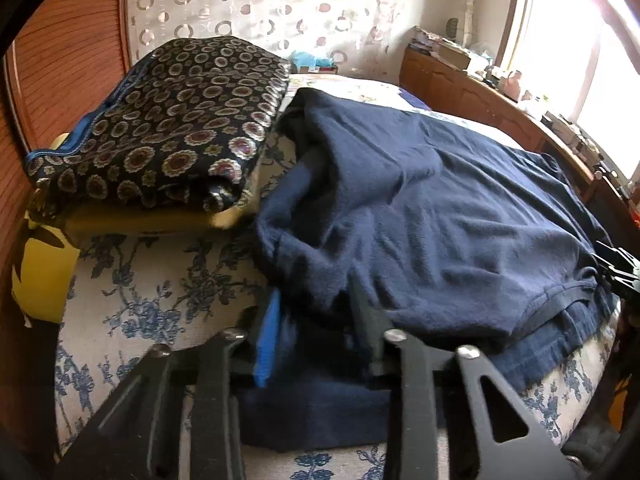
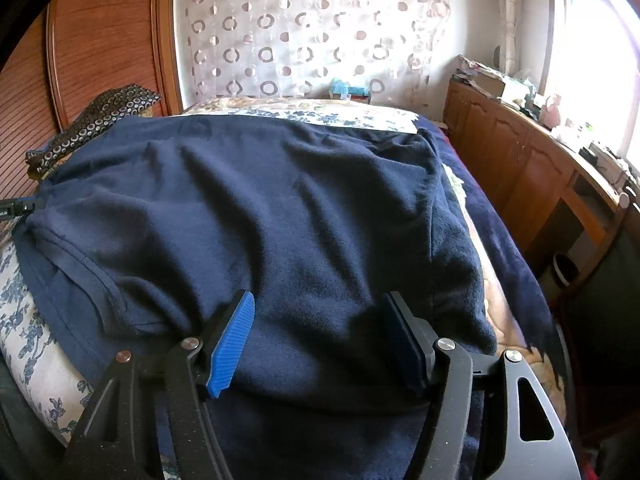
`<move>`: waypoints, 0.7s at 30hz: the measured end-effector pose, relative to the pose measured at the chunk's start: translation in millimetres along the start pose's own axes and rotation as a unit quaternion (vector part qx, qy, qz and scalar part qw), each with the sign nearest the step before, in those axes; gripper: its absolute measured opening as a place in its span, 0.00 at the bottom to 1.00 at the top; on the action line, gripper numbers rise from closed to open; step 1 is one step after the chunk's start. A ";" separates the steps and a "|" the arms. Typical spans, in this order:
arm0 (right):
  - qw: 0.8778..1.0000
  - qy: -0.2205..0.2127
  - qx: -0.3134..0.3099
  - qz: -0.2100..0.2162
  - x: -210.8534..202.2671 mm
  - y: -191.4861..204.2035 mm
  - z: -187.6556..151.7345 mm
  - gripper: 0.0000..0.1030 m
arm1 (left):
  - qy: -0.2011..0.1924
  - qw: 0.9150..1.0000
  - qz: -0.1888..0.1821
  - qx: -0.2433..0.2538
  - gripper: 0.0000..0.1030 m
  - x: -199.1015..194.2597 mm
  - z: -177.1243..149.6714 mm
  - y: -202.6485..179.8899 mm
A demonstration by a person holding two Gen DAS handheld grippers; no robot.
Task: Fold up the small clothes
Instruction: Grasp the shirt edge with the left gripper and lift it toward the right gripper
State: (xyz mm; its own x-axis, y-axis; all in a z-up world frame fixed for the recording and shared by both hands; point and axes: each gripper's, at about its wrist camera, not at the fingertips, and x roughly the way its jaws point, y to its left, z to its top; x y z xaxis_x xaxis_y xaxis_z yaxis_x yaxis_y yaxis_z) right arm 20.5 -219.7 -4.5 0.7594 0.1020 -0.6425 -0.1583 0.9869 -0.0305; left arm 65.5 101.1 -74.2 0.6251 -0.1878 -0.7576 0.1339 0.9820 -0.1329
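Observation:
A navy blue fleece garment (image 1: 432, 216) lies spread on the floral bed (image 1: 160, 280); it fills the right wrist view (image 2: 260, 220). My left gripper (image 1: 320, 340) is at the garment's near left edge, jaws apart, with dark cloth lying between the blue pad (image 1: 267, 344) and the other finger. My right gripper (image 2: 320, 336) is open, fingers wide apart, resting over the garment's near edge; nothing is pinched. The right gripper's tip shows at the right edge of the left wrist view (image 1: 616, 268).
A folded dark patterned cloth (image 1: 168, 128) sits on a yellow cushion (image 1: 44, 276) at the bed's left. A wooden cabinet (image 2: 520, 168) with clutter runs along the right under a bright window. A wooden wardrobe (image 2: 100, 40) stands at left.

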 end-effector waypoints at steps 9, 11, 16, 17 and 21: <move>1.000 0.001 0.006 0.000 1.7 -1.9 -0.5 0.73 | -0.049 0.998 -0.034 0.021 0.07 -22.1 6.2 -22.0; 1.000 0.001 0.007 0.000 2.1 -2.3 -0.3 0.73 | -0.071 0.996 -0.042 0.026 0.07 -33.7 13.3 -29.8; 1.000 -0.001 0.008 0.000 2.9 -2.1 -0.7 0.74 | -0.118 0.990 -0.070 0.038 0.06 -57.2 34.9 -51.5; 1.000 -0.001 0.008 0.000 3.1 -1.9 -0.8 0.74 | -0.124 0.989 -0.074 0.042 0.06 -59.9 39.2 -56.1; 1.000 -0.001 0.008 0.001 3.3 -2.3 -0.4 0.74 | -0.141 0.983 -0.095 0.065 0.06 -68.8 59.6 -81.0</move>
State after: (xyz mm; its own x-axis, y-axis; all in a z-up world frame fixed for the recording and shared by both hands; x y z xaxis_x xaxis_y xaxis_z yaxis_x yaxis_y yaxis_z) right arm 23.1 -221.7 -6.8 0.7608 0.1039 -0.6407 -0.1490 0.9887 -0.0165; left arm 57.5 33.4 26.8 0.7654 -0.3836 -0.5168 0.3548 0.9214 -0.1584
